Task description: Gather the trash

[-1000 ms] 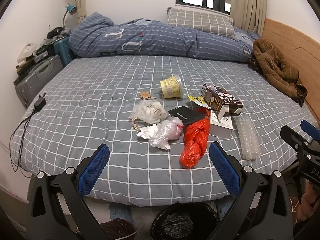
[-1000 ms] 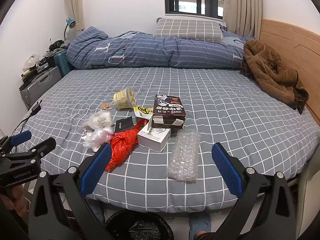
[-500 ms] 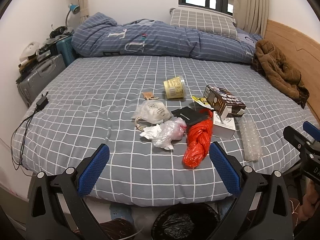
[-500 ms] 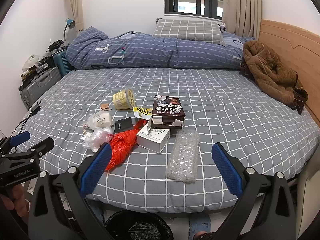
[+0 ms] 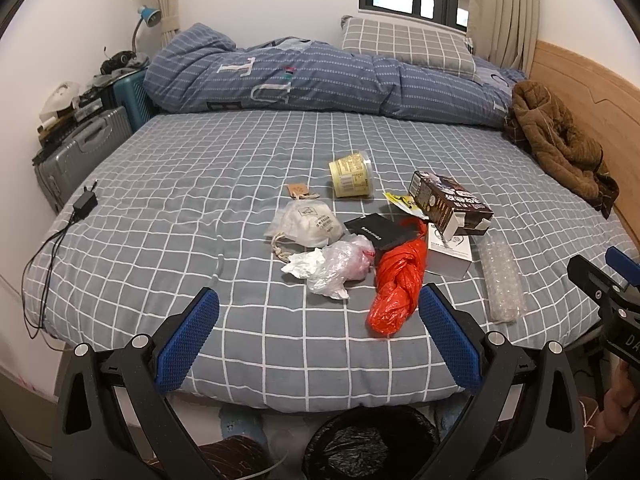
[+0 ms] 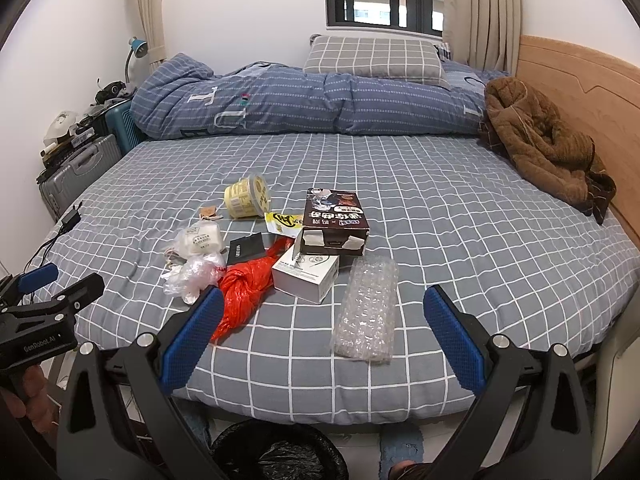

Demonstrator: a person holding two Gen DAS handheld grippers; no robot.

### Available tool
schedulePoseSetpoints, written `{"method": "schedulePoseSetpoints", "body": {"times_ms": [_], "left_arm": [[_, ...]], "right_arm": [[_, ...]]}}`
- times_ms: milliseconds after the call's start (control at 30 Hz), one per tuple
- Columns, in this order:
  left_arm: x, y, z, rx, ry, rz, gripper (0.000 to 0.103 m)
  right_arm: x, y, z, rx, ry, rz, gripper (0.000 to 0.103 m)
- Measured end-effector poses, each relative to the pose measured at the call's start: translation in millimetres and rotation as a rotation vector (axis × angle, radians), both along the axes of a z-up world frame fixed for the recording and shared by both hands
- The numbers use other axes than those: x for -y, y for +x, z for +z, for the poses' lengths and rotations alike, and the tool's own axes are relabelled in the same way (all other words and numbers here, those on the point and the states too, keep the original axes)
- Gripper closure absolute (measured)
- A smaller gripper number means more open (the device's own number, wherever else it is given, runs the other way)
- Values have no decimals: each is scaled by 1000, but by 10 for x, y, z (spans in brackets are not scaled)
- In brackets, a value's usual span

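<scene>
Grey checked bed (image 5: 160,220) w/ trash | wood headboard (image 6: 576,76) | both claws released, empty

Lying on bed: two boxes (image 6: 335,220) (image 6: 306,274), two suitcases (image 5: 76,152) (image 5: 130,98) (bedside), one tub (image 6: 246,196), one pillow (image 6: 376,58), one bin (image 5: 370,444).

Ahead of me the bed (image 5: 168,216) wears a grey checked sheet. A rolled blue striped duvet (image 5: 320,80) lies across its far end, with a checked pillow (image 5: 404,46) behind it. A brown jacket (image 5: 560,144) is heaped by the wooden headboard (image 5: 592,96). A black charger (image 5: 85,201) rests at the bed's left edge, beside a grey suitcase (image 5: 76,152).
</scene>
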State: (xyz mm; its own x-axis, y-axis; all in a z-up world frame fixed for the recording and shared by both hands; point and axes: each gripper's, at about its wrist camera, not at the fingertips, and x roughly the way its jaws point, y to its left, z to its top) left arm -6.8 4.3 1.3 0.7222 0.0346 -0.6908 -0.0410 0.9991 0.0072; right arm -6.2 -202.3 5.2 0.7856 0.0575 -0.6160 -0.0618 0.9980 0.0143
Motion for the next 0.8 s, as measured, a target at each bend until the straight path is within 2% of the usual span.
{"method": "schedulePoseSetpoints", "body": {"times_ms": [800], "left_arm": [[3,69,-79,-24,9,-3,6]], "right_arm": [[55,25,-22,-6,12,-4,7]]}}
